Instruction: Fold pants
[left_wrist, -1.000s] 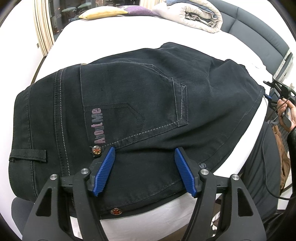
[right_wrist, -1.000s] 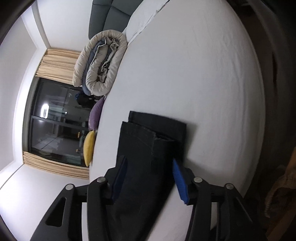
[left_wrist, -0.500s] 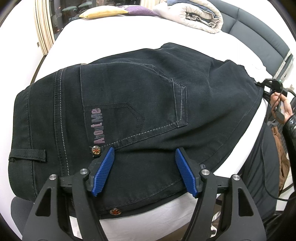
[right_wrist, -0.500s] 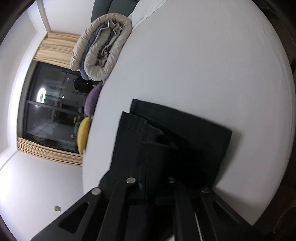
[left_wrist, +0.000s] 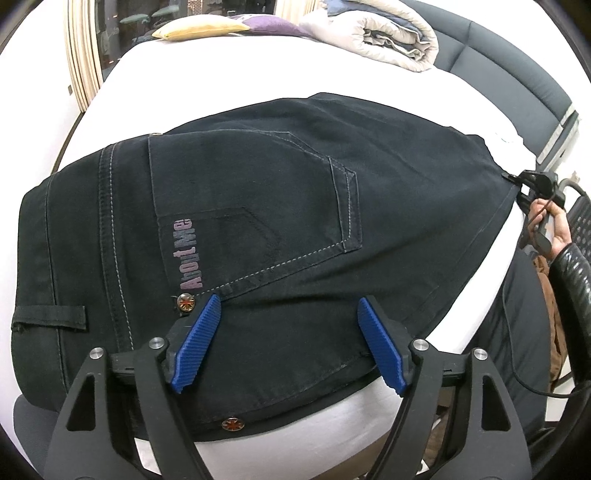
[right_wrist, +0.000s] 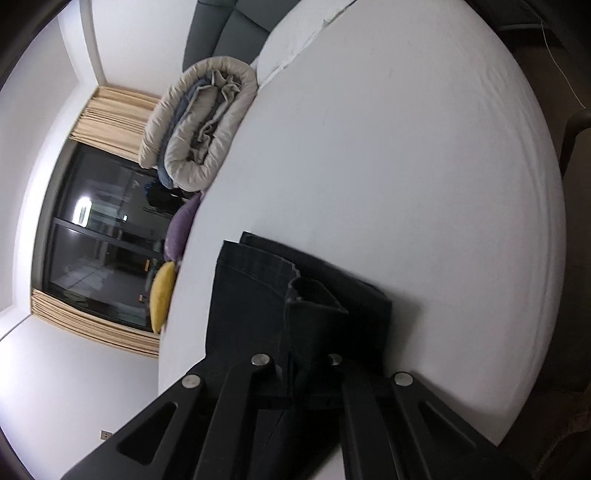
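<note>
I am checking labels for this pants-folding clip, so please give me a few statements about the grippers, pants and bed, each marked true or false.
1. The left gripper is open above the black pants. True.
2. The right gripper is wide open, clear of the fabric. False: its fingers are drawn together on a fold of the pants near the leg end.
3. The pants lie on a white bed. True.
4. The pocket lettering reads "About Me". True.
5. A red pillow lies at the far edge of the bed. False: the pillows there are a yellow pillow and a purple pillow.
</note>
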